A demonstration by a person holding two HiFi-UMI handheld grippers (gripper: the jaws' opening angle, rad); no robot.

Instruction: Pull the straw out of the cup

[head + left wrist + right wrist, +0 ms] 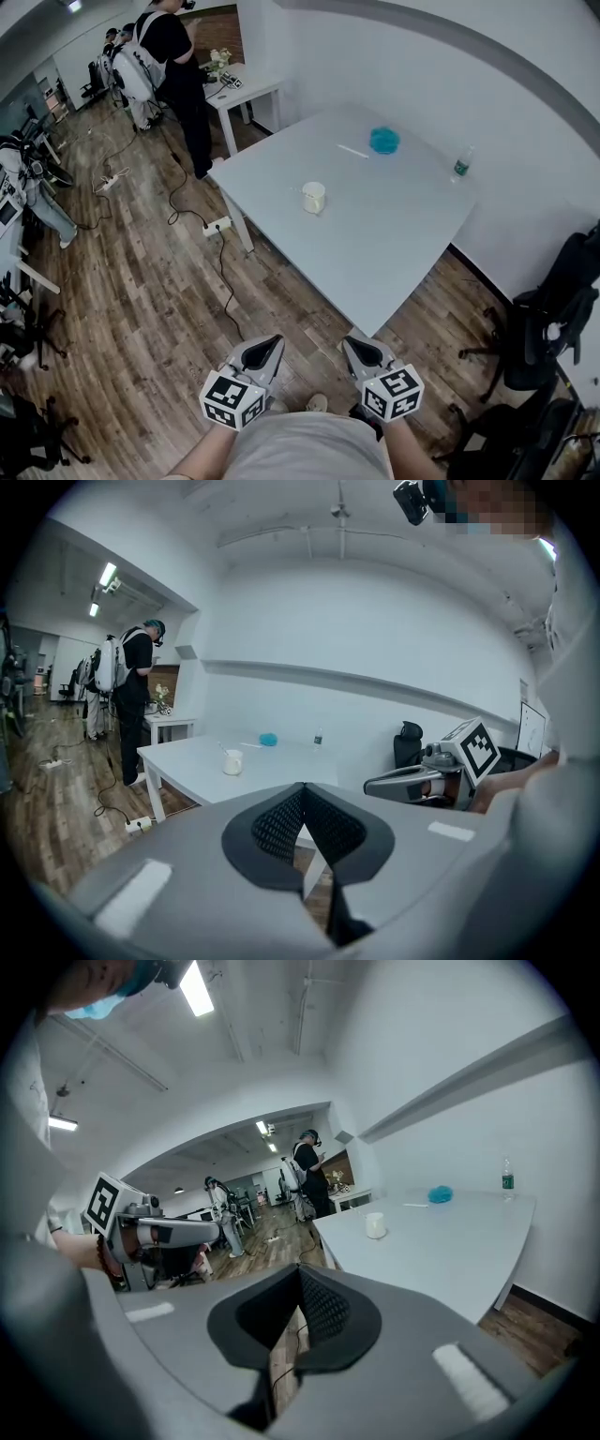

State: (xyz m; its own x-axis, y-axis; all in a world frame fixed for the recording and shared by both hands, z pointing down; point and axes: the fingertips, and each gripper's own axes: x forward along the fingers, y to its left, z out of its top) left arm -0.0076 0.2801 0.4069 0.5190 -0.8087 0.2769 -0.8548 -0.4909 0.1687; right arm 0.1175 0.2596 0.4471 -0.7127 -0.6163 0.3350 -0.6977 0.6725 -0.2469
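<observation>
A small white cup (313,197) stands near the middle of the white table (375,244). In the left gripper view a thin straw (225,749) sticks up out of the cup (232,761). The cup (376,1225) also shows in the right gripper view. Both grippers hang low in front of the person's body, well short of the table's near corner. My left gripper (265,349) (302,787) is shut with nothing in it. My right gripper (359,349) (300,1271) has its jaws together and holds nothing.
A blue object (383,141), a thin white stick (352,151) and a small bottle (461,164) sit at the table's far side. A person in black (173,56) stands by a small white table (246,89). Cables and a power strip (217,225) cross the wood floor; a black chair (553,309) stands right.
</observation>
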